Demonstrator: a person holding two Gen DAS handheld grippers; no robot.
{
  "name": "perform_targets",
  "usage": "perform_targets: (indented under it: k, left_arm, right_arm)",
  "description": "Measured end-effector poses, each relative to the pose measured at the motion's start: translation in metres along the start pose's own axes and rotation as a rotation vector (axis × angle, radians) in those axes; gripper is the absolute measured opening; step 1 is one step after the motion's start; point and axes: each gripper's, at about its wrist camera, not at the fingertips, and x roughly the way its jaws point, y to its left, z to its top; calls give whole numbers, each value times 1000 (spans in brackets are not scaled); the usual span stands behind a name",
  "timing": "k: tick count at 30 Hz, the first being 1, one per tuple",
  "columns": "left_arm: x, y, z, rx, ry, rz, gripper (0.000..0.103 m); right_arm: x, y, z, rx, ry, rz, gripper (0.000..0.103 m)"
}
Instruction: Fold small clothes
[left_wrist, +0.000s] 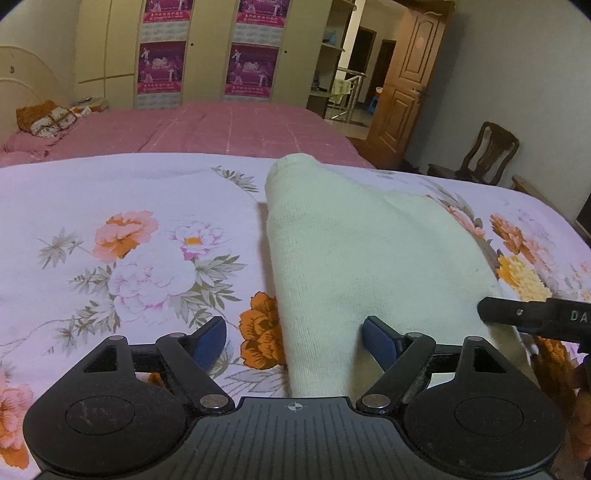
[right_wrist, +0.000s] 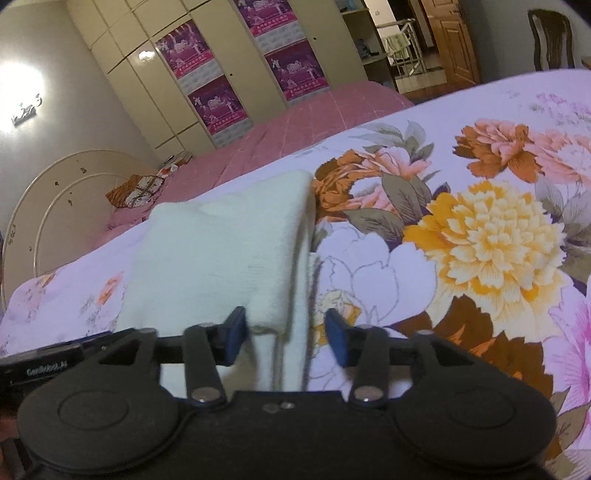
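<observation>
- Currently, left gripper (left_wrist: 294, 341): jaws spread wide, pinching nothing. Blue pads (left_wrist: 376, 339) are flat and smooth on black linkage arms. The right-hand pad lies over the cream garment; the left-hand pad lies over the bedsheet.
- Right gripper (right_wrist: 285, 334): jaws spread, holding nothing. The near corner of the garment sits in the gap between the pads (right_wrist: 337, 332); whether either pad touches it cannot be told.
- Cream garment (left_wrist: 354, 258): fine-ribbed knit, soft, folded into a long tapered shape. In the left wrist view it runs from the jaws toward 12 o'clock, narrowing to a rounded end. In the right wrist view layered edges show along its 3 o'clock side.
- Floral bedsheet (left_wrist: 129, 240): smooth pale fabric printed with orange, pink and yellow blooms; it lies under the garment.
- Pink checked bedspread (left_wrist: 221, 125): at 12 o'clock beyond the sheet.
- Wardrobe (left_wrist: 207, 48): cream panels with purple posters, at 12 o'clock.
- Wooden chair (left_wrist: 484, 151): dark, carved back, at 2 o'clock.
</observation>
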Motion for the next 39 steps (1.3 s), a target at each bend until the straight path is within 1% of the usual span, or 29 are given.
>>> perform_targets:
  k: [4,5,7,9,10,11,12,13,15,17,19,21,26,27,28,29,30,31,34,36,37,38,39]
  left_arm:
    - [-7,-4,5,6,1,22,81]
    - [-11,-3,7,-3,-1,2,80]
    - [-15,5,9,-58,2,-79,80]
    - [-12,15,11,-131,40,-148,80]
    - [-9,21,11,-164,60,-166,75]
    - [-6,25,10,-190,78,-179,72]
    - [-3,30,9,-222,99,-201,72]
    - [1,36,7,-262,120,-221,72]
    - [7,44,4,-311,134,-241,72]
    - [10,49,5,-353,135,-260,72]
    - [13,52,7,-377,141,-268,72]
    - [17,51,8,-372,147,-267,72]
    - [28,38,15,-325,159,-273,72]
    - [29,35,17,-309,160,-269,72]
    - [31,33,19,-299,162,-267,72]
    - [32,32,21,-291,163,-265,72]
    - [33,30,23,-282,162,-261,72]
    - [34,29,24,-273,161,-260,72]
    - [38,24,29,-258,153,-255,71]
    - [39,17,31,-225,147,-240,64]
    - [39,14,32,-210,148,-244,54]
    - [39,15,32,-211,150,-255,49]
    - [38,15,33,-213,148,-259,47]
  right_arm:
    - [-4,-3,3,23,27,30,52]
    - [-8,-5,4,46,28,53,52]
    - [-14,-17,6,123,16,120,52]
    - [-14,-35,8,243,16,197,54]
    - [-12,-42,9,287,20,224,57]
    - [-9,-47,10,321,29,250,59]
    - [-6,-51,11,338,43,273,61]
    - [-2,-52,11,342,59,288,63]
    - [6,-50,11,318,95,297,62]
    - [9,-46,10,292,93,293,61]
    - [10,-44,12,293,93,297,61]
    - [10,-44,15,294,87,303,61]
    - [18,-42,19,265,116,310,60]
    - [19,-38,20,247,125,308,58]
    - [22,-36,21,228,134,303,53]
    - [26,-33,22,206,139,299,53]
    - [26,-31,22,190,135,297,51]
    - [27,-29,21,177,129,292,47]
    - [28,-27,18,165,103,276,38]
    - [25,-23,15,146,85,255,37]
    - [23,-19,13,126,74,239,36]
    - [22,-16,12,109,66,226,36]
    - [21,-11,12,91,59,214,34]
